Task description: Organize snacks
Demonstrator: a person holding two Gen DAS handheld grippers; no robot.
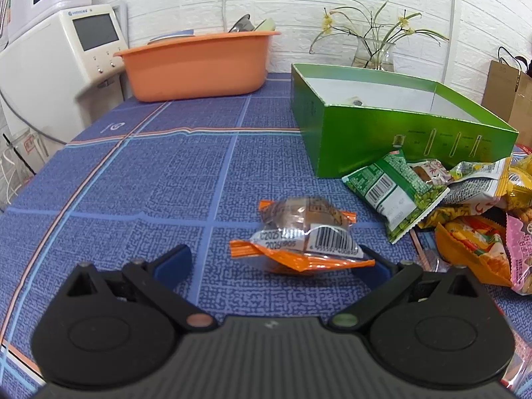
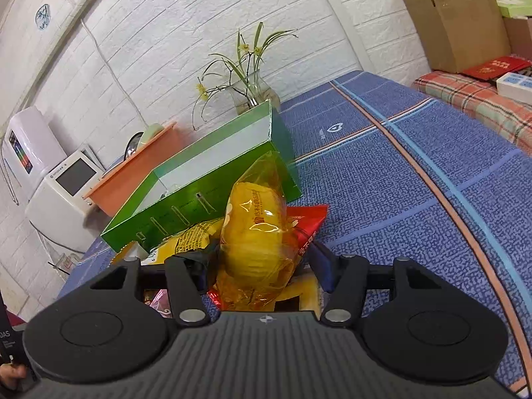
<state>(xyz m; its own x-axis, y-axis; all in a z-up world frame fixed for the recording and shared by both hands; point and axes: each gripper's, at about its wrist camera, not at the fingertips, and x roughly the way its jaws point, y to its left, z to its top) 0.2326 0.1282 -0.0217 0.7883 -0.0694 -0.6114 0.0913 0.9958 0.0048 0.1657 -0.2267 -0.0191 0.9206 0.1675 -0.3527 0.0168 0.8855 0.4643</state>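
Note:
An orange-and-clear wrapped snack (image 1: 304, 234) lies on the blue tablecloth just ahead of my left gripper (image 1: 269, 261), which is open around its near end; the snack's wrapper covers the right fingertip. The open green box (image 1: 382, 133) stands behind it to the right, white inside. A pile of snack packets (image 1: 442, 199) lies in front of the box. In the right wrist view, my right gripper (image 2: 257, 259) is shut on a yellow wrapped cake (image 2: 256, 232), held above the pile near the green box (image 2: 199, 193).
An orange basin (image 1: 199, 63) with dishes stands at the back left beside a white appliance (image 1: 63, 56). A glass vase with flowers (image 1: 374, 51) stands behind the box. A brown paper bag (image 2: 455, 20) and a plaid-covered surface (image 2: 482, 99) are at the right.

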